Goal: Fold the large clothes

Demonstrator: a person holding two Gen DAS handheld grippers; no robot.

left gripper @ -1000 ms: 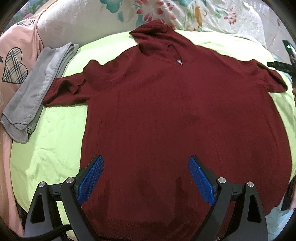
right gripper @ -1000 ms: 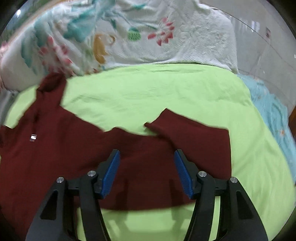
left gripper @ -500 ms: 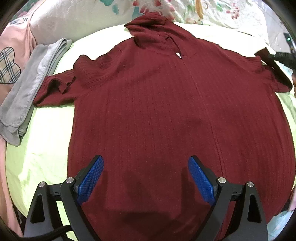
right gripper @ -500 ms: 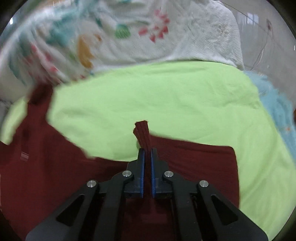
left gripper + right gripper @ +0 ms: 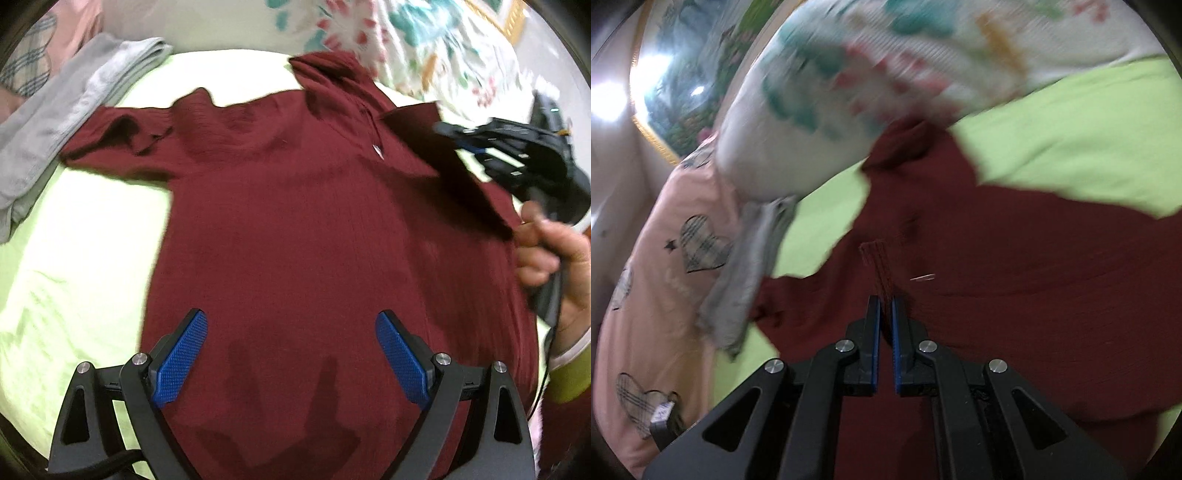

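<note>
Between the right gripper's [image 5: 883, 332] jaws, which are pressed nearly together, a ribbed cuff edge of the maroon hooded sweater [image 5: 295, 229] is pinched; half a second ago that same pinched sleeve stood out over bare green sheet to the garment's side, and now it has been carried inward so that it hangs above the sweater's chest near the small white tag [image 5: 377, 149]. From the left wrist view the right gripper [image 5: 448, 130] appears at the right, blurred, with the person's right hand [image 5: 550, 251] on its handle and the lifted sleeve [image 5: 461, 162] draped darkly across the shoulder area. The left gripper [image 5: 291, 354] hovers over the lower body of the sweater with its jaws wide apart and nothing between them, as in the earlier frames. The sweater lies spread front-up on the lime-green bed sheet [image 5: 74, 258], hood toward the floral quilt [image 5: 923, 55], its other sleeve [image 5: 118, 136] flat and touching a folded grey garment [image 5: 62, 114]. Beyond that lies a pink cloth with plaid hearts [image 5: 665, 277].
</note>
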